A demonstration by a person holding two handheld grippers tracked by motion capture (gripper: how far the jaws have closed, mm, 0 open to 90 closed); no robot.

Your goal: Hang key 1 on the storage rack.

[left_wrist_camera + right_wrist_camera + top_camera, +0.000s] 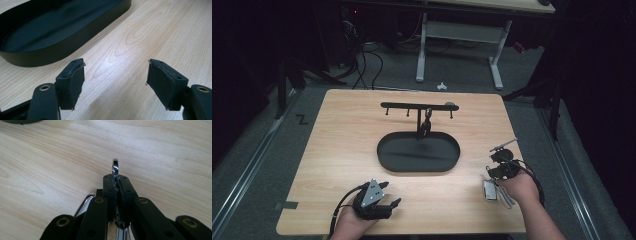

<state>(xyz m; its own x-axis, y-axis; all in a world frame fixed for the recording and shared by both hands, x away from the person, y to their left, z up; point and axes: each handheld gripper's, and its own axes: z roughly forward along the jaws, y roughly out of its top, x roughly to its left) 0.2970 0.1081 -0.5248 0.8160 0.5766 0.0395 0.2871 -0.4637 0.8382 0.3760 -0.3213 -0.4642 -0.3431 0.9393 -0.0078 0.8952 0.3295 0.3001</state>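
The shiny metal ring (115,167) sits pinched between the pads of my right claw (116,185), its rounded top poking out just past the tips, and more chrome of the same bunch trails back under the claw toward my hand. In the high view that right claw (503,166) is low over the wooden table (337,150) near its right edge, with a small silver piece (490,190) lying just beside my hand, on the side toward the table's middle. Ahead of the claw and off toward the centre stands the black oval tray (387,157), and from it rises a post carrying a black hook bar (402,105), well apart from what I hold. My left claw (115,80) has its pads wide apart over bare wood, clamped on nothing, the tray's wall (62,47) near, ahead and to its left. In the high view that left claw (384,197) is by the table's near edge.
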